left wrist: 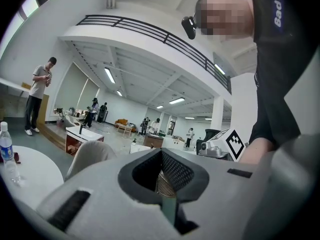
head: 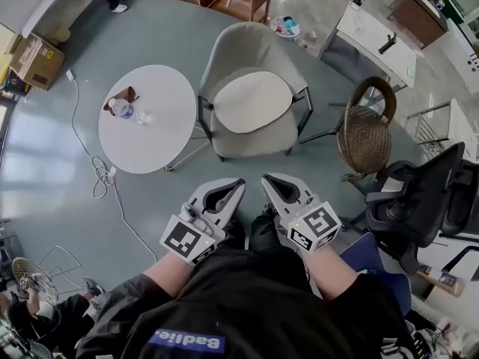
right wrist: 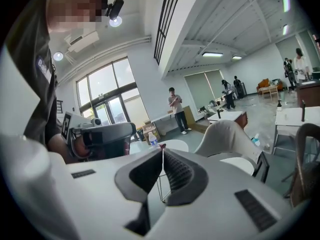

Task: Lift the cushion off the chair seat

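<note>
the cushion point(head: 252, 102) is pale and oval, and it lies flat on the seat of the grey armchair point(head: 251, 40). the armchair stands on the grey-blue floor point(head: 45, 163). nothing touches the cushion.

the left gripper point(head: 237, 182) and the right gripper point(head: 267, 178) are both low in the head view. they are side by side, near each other and well apart from the armchair, with their tips pointing toward it. the jaws of the left gripper are together at the tip, and nothing is between them. the jaws of the right gripper are together too, pad against pad, also with nothing inside.

just beside the armchair, on its left in the head view, stands a round white table point(head: 150, 137). on it there is a plastic bottle point(head: 122, 108) next to a small dark red thing point(head: 129, 94). to the right of the armchair stands a wicker chair point(head: 365, 137), and lower in that view a black office chair point(head: 419, 200). a white cable point(head: 97, 172) lies on the floor left of the table, and a cardboard box point(head: 34, 60) sits at the far left. a standing person point(left wrist: 39, 94) shows far behind the table in the left gripper view.
</note>
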Demonstrator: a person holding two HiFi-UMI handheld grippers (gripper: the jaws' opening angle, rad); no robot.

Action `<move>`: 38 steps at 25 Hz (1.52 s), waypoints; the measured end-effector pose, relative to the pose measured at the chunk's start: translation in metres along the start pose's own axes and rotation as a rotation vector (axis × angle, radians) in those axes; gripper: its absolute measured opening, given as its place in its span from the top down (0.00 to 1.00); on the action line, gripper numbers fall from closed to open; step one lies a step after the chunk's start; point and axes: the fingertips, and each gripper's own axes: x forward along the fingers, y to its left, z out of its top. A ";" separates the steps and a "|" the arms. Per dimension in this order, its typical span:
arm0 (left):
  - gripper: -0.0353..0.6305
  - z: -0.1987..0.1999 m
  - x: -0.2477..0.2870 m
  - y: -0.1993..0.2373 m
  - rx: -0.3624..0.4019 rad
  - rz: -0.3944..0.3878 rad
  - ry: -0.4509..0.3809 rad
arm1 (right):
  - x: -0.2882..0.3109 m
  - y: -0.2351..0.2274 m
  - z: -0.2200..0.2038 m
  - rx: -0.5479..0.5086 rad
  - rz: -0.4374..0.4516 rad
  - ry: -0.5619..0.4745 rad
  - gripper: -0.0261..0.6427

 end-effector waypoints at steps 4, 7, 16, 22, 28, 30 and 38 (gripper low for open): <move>0.93 -0.006 0.020 0.012 0.000 0.041 0.003 | 0.008 -0.026 -0.011 0.023 0.024 0.015 0.92; 0.93 -0.012 0.035 0.022 -0.006 0.069 0.005 | 0.017 -0.048 -0.018 0.042 0.035 0.026 0.92; 0.93 -0.059 0.062 0.061 -0.004 0.129 0.021 | 0.049 -0.098 -0.064 0.091 0.061 0.087 0.92; 0.93 -0.094 0.078 0.094 -0.006 0.154 0.034 | 0.077 -0.129 -0.101 0.135 0.057 0.111 0.92; 0.93 -0.126 0.093 0.119 -0.063 0.159 0.043 | 0.106 -0.152 -0.134 0.152 0.059 0.110 0.92; 0.93 -0.141 0.096 0.129 -0.070 0.166 0.048 | 0.115 -0.160 -0.146 0.162 0.055 0.108 0.92; 0.93 -0.179 0.103 0.157 -0.074 0.178 0.047 | 0.142 -0.190 -0.192 0.234 0.014 0.110 0.92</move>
